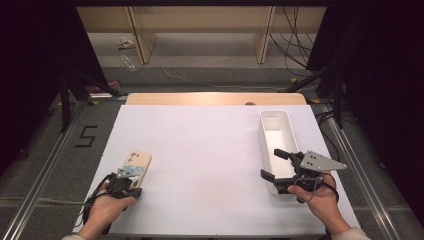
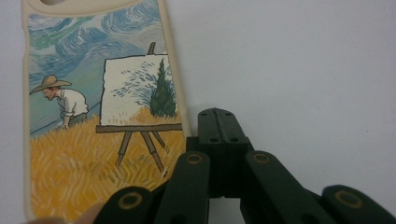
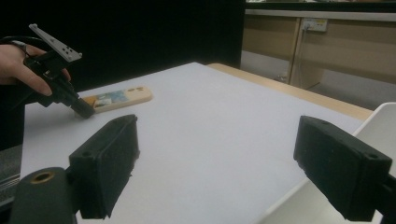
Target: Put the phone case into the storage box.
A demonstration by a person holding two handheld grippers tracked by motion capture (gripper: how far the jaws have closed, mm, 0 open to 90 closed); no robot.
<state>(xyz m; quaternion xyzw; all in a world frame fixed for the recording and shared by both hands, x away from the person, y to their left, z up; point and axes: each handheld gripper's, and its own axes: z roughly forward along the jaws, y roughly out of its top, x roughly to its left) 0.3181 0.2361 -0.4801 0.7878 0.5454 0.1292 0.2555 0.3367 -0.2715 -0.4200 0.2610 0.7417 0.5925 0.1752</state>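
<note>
White table cover, wooden edge, grey floor, dark curtains

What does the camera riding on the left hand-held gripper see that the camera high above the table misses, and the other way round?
Left gripper view alone: the painted picture on the phone case, a straw-hatted figure in a wheat field beside an easel, and the left hand-held gripper with its jaws shut together beside the case's edge.

High view alone: the white bin, the right hand-held gripper open at its near end, both hands, and the floor beyond.

Both share: the case lying flat on the white table.
</note>
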